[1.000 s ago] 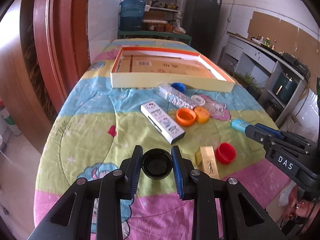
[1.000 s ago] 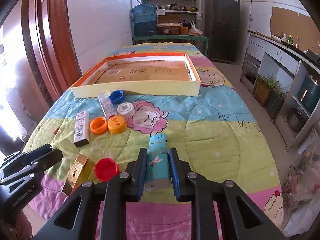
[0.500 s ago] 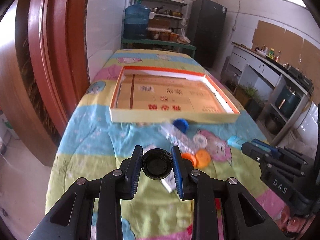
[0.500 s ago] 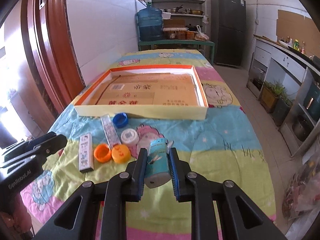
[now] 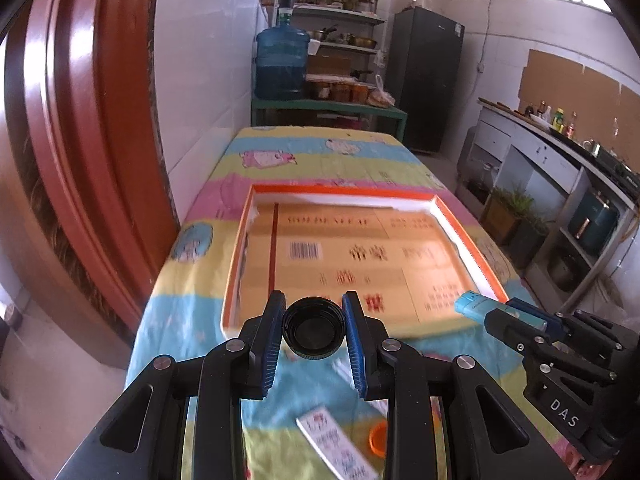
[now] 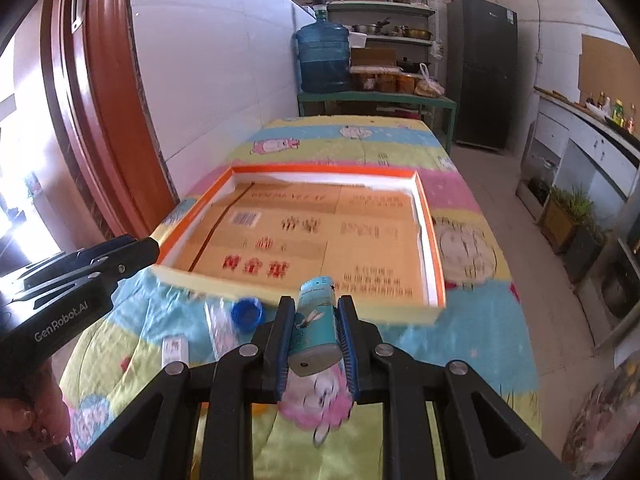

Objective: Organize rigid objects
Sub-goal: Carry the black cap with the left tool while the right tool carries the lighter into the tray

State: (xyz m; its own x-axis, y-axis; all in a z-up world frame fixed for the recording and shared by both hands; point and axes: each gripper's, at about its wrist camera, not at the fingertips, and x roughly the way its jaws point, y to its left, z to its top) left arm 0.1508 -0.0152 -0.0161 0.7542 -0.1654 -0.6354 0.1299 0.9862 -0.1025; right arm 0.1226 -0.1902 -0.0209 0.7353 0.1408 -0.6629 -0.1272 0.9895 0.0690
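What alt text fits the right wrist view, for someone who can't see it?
The right gripper is shut on a teal bottle, held above a cartoon-print tablecloth just short of an orange-rimmed shallow box lined with cardboard. The left gripper reaches in from the left edge; a blue cap lies near the box.

Left gripper (image 5: 313, 334): you have it clamped on a black cap (image 5: 313, 334), hollow side facing you.
Tray (image 5: 484, 264): orange-rimmed and cardboard-lined, it lies just beyond your cap.
Right gripper (image 5: 498, 322): at your right, closed on a light-blue bottle (image 5: 474, 305) over the tray's near right corner.
Below you: a white box (image 5: 336, 446) and an orange cap (image 5: 378, 438) on the quilt (image 5: 192, 312).
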